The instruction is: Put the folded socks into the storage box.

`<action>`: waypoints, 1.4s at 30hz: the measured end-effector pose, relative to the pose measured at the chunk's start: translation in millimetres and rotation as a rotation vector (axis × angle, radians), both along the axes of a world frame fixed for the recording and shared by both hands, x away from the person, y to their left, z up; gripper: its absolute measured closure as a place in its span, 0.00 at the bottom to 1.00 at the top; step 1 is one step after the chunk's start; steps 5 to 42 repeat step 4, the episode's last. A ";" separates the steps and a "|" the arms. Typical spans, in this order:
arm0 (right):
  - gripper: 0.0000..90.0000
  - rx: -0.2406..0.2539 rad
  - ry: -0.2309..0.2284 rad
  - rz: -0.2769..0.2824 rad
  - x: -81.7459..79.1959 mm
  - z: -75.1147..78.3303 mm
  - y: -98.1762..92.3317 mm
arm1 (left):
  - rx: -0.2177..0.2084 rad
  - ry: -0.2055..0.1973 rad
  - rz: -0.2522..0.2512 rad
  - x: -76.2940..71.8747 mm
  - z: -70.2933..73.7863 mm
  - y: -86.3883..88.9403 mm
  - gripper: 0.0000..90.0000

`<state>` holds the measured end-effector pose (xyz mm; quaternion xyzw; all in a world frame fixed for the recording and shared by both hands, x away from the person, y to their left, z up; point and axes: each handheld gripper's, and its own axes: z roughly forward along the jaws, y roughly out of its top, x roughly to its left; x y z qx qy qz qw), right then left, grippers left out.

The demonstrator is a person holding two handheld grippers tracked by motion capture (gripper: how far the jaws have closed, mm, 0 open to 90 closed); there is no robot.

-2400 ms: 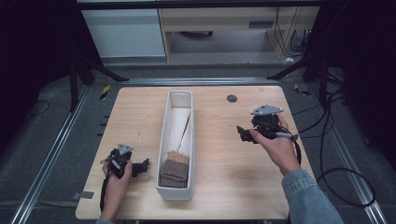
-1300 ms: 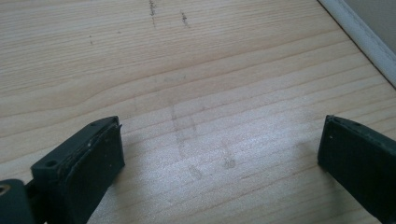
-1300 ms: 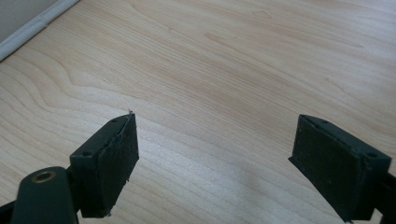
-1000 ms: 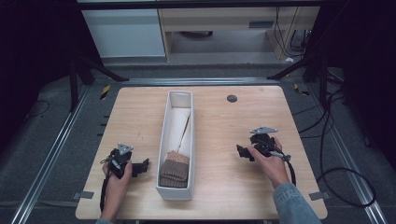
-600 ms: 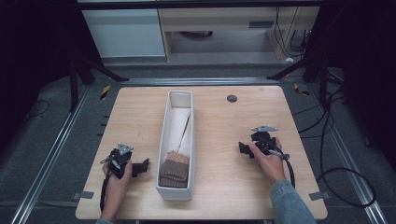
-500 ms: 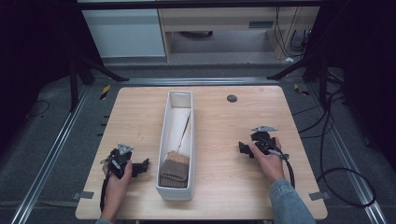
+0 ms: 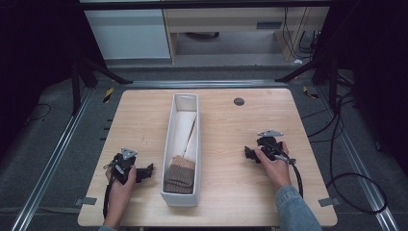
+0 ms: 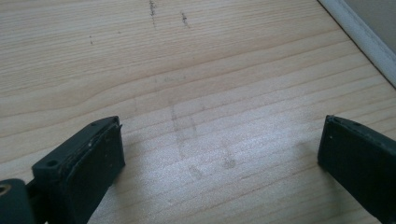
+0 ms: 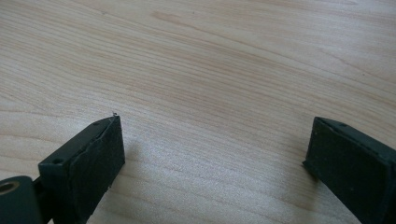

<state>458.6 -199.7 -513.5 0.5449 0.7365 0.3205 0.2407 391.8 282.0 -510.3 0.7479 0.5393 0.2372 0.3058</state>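
A long white bin [image 7: 168,144] stands lengthwise in the middle of the wooden table [image 7: 226,130]. A folded brown knitted cloth [image 7: 179,174] lies at its near end, and a thin stick [image 7: 192,132] leans inside farther back. My left gripper [image 7: 148,170] rests on the table left of the bin, open, jaws pointing at the bin wall [image 8: 359,32]. My right gripper [image 7: 248,153] rests on the table right of the bin, open, with bare wood between its jaws [image 9: 215,140].
A small dark round spot [image 7: 238,101] sits near the table's far edge. Cables [image 7: 337,159] trail off the right side. Metal rails [image 7: 57,149] run along the floor on both sides, and a cabinet [image 7: 130,33] stands beyond the table.
My right gripper has come down and toward the person, from above the table's right side to resting on the wood. The left gripper has stayed put.
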 end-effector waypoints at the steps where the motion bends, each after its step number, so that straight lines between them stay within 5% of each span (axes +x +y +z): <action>1: 0.05 0.002 0.002 -0.009 -0.6 0.1 0.5 | 0.000 0.000 0.000 0.0 0.0 0.0 0.00; 42: 0.02 0.000 0.007 -0.020 -0.3 -0.3 0.0 | 0.000 0.000 0.000 0.0 0.0 0.0 0.00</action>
